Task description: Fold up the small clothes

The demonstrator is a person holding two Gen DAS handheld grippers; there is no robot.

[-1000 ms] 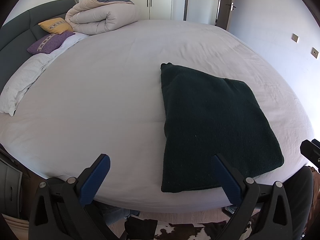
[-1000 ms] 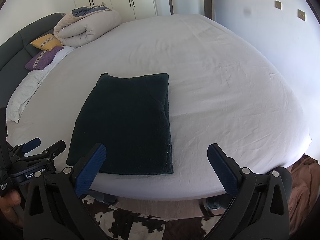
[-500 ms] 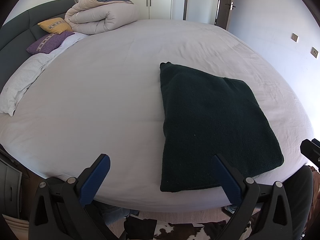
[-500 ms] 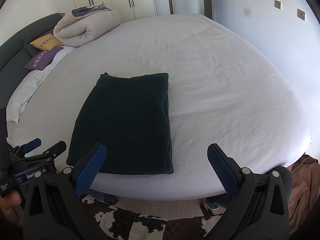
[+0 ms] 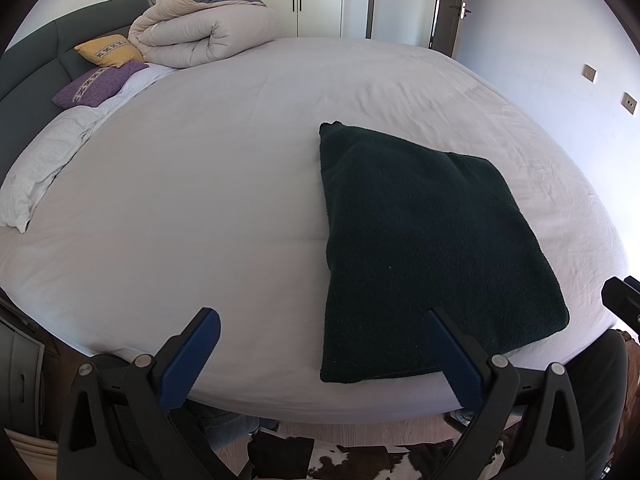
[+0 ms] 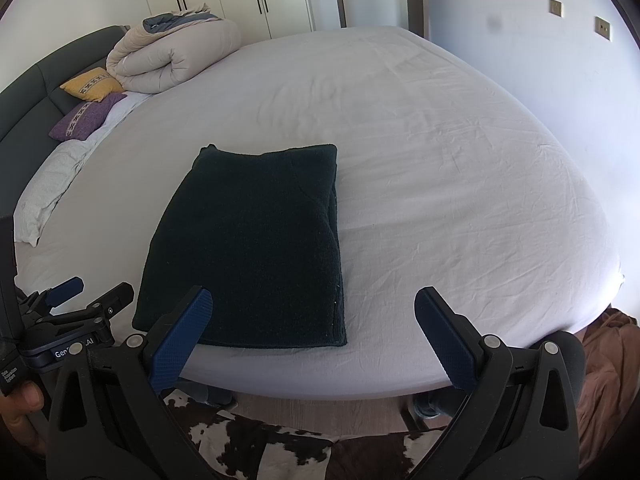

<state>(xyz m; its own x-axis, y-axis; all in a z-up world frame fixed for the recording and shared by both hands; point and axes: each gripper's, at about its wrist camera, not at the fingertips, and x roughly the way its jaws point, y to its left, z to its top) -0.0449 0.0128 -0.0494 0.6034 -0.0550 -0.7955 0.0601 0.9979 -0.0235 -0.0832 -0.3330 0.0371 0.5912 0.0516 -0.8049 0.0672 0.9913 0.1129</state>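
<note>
— Left wrist view has the dark green garment (image 5: 424, 248) lying flat on the bed (image 5: 200, 184), already a tidy rectangle, its near edge almost at the bed's near edge. Which step does that make it?

— The folding itself looks finished, or one fold short of it (the piece is thick, with a layered edge along its right side in the right wrist view (image 6: 256, 248)). Neither tool touches it.

— And the jaws?

— The left gripper (image 5: 320, 356) is spread wide and empty, held off the near edge of the bed; the right gripper (image 6: 312, 336) is likewise wide apart with nothing between the pads.

— So what does the next move call for?

— Probably either a final halving, each gripper pinching a near corner and carrying it toward the far edge, or setting the piece aside. Thick fleece would need a deep bite to catch every layer.
</note>
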